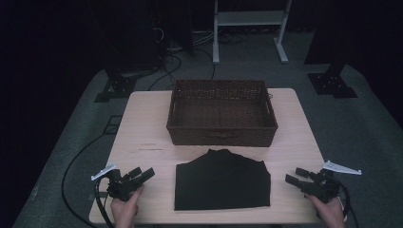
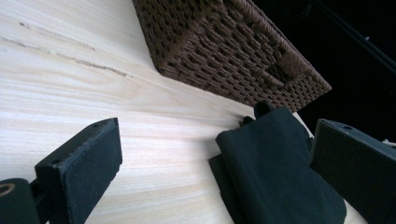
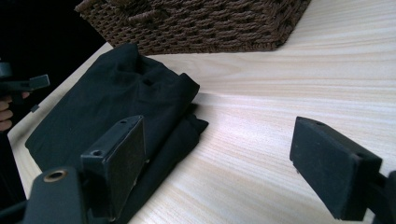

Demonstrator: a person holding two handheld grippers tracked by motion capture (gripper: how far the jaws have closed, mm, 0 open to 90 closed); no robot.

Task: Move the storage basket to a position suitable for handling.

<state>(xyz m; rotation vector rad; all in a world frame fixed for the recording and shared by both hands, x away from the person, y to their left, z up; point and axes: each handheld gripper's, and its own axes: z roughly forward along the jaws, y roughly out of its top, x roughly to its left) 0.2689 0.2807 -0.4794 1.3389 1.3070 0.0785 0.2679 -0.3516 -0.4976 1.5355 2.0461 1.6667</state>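
A black garment [image 1: 222, 180] lies folded flat on the near middle of the light wooden table [image 1: 142, 123]. Behind it stands a brown wicker basket [image 1: 221, 135], with nothing visible inside. My left gripper [image 1: 142, 173] rests at the garment's left, a hand's width from it, jaws open and holding nothing. In the left gripper view, the garment [image 2: 275, 163] and basket [image 2: 224, 51] lie ahead of the left gripper [image 2: 217, 140]. My right gripper [image 1: 294, 175] sits at the garment's right, open and holding nothing. The right gripper view shows the right gripper [image 3: 222, 140], the garment [image 3: 107, 98] and the basket [image 3: 201, 23].
Bare tabletop runs on both sides of the basket and between it and the garment. Around the table are a dark carpeted floor, cables, black stand bases [image 1: 332, 83] and a white frame [image 1: 249, 28] at the back.
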